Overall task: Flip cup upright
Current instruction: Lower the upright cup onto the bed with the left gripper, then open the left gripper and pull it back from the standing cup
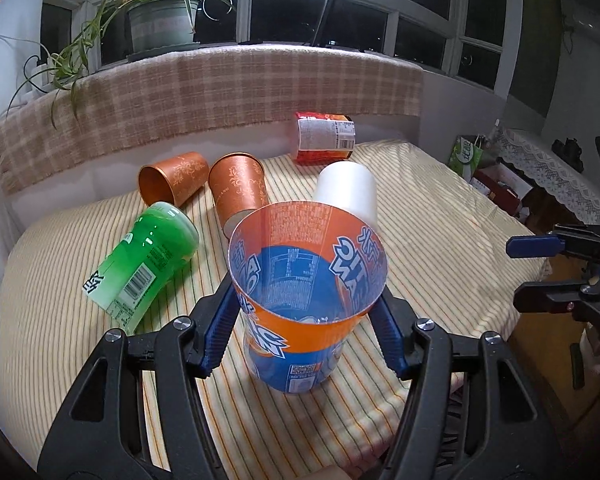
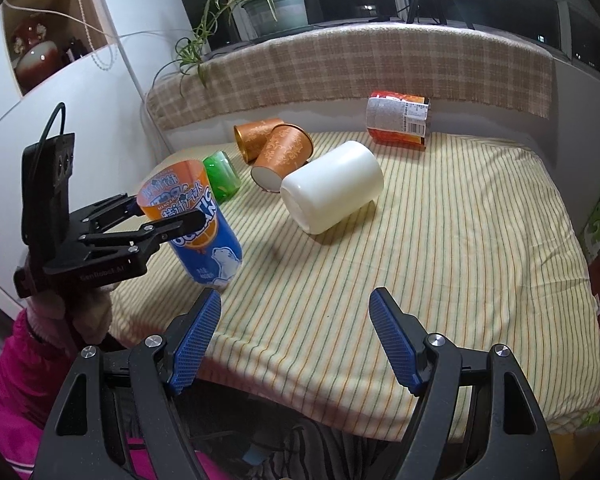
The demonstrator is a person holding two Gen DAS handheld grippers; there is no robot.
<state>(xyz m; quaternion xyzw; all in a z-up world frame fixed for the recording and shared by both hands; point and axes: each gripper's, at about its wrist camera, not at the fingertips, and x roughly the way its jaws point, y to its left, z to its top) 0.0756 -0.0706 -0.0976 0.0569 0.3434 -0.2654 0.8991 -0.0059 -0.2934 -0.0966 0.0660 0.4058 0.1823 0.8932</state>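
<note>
An orange-and-blue plastic cup (image 1: 300, 308) stands mouth up, a little tilted, on the striped cloth. My left gripper (image 1: 306, 320) is shut on it, blue pads on both sides below the rim; the cup (image 2: 198, 220) and left gripper (image 2: 168, 220) also show in the right wrist view. My right gripper (image 2: 296, 340) is open and empty above the table's front edge, right of the cup; it shows at the right edge of the left wrist view (image 1: 528, 272).
Lying on their sides on the striped table (image 2: 440, 260): a white cup (image 2: 332, 188), two copper cups (image 2: 284, 154) (image 2: 256, 136), a green cup (image 2: 220, 176), a red-labelled cup (image 2: 398, 118). A plaid-covered ledge (image 2: 360, 64) with a potted plant (image 2: 276, 4) runs behind.
</note>
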